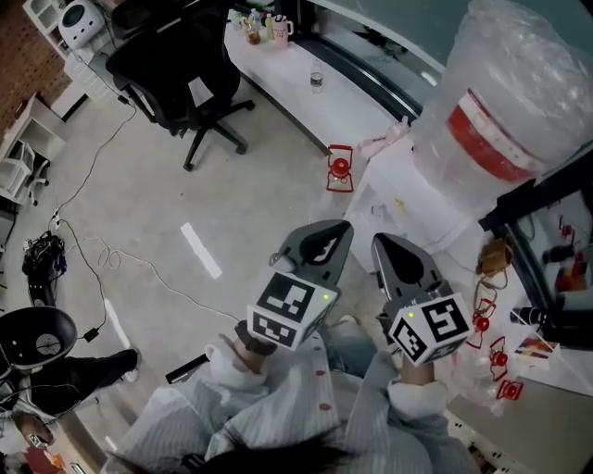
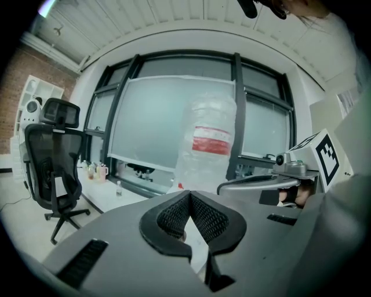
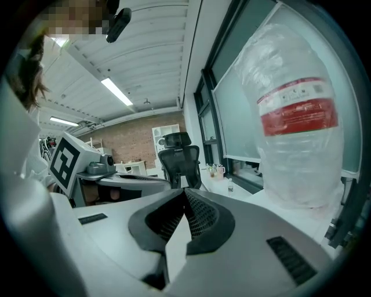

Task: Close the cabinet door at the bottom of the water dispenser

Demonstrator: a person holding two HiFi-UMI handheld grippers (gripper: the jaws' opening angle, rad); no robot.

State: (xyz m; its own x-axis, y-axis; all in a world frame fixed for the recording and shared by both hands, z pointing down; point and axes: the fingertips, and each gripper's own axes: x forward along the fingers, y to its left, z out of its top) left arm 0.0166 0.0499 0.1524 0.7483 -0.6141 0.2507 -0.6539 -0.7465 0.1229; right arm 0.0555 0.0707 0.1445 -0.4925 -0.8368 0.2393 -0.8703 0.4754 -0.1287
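Cabinet door: no view shows it clearly; its place is low on the water dispenser (image 1: 417, 199), whose white body is seen from above, just beyond the two gripper tips, at the right of the head view.
Water dispenser: topped by a large clear water bottle (image 1: 519, 111) with a red band, wrapped in clear plastic; the bottle is also seen ahead in the left gripper view (image 2: 211, 139) and at the right in the right gripper view (image 3: 295, 127).
Left hand-held gripper (image 1: 345, 225): clenched, its tips pressed together (image 2: 189, 194) with nothing held between them; it is held just left of the dispenser, apart from it.
Right hand-held gripper (image 1: 378, 239): clenched likewise (image 3: 185, 191), empty, side by side with the left one and pointed at the dispenser.
Floor (image 1: 167, 185): a red lantern-shaped object (image 1: 340, 168) stands beside the dispenser's base; cables (image 1: 102, 250) are strewn at the left.
Counter (image 1: 296, 83): a long white one is set along the window, with a small bottle (image 1: 316, 79) and cups (image 1: 269, 28) on it.
Office chair (image 1: 176, 69): black, placed beside the counter's far end.
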